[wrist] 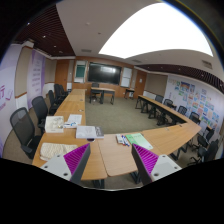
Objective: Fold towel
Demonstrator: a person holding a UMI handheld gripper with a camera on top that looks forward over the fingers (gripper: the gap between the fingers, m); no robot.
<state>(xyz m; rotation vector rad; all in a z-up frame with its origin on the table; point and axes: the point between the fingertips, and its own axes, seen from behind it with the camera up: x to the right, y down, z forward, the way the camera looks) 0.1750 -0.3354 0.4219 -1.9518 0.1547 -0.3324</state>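
Observation:
My gripper (110, 162) is held high above a wooden table (100, 160), fingers open and wide apart with nothing between them. The magenta pads (146, 158) show on both fingers. A pale, patterned, cloth-like piece (58, 151), possibly the towel, lies flat on the table just left of the left finger. A green and white flat item (128, 141) lies on the table just beyond the right finger. I cannot tell for sure which is the towel.
Papers (88, 131) and white items (56, 124) lie farther along the table. Black chairs (24, 128) line its left side. Tables and chairs (170, 112) ring a carpeted open floor (122, 116). A dark screen (103, 73) is on the far wall.

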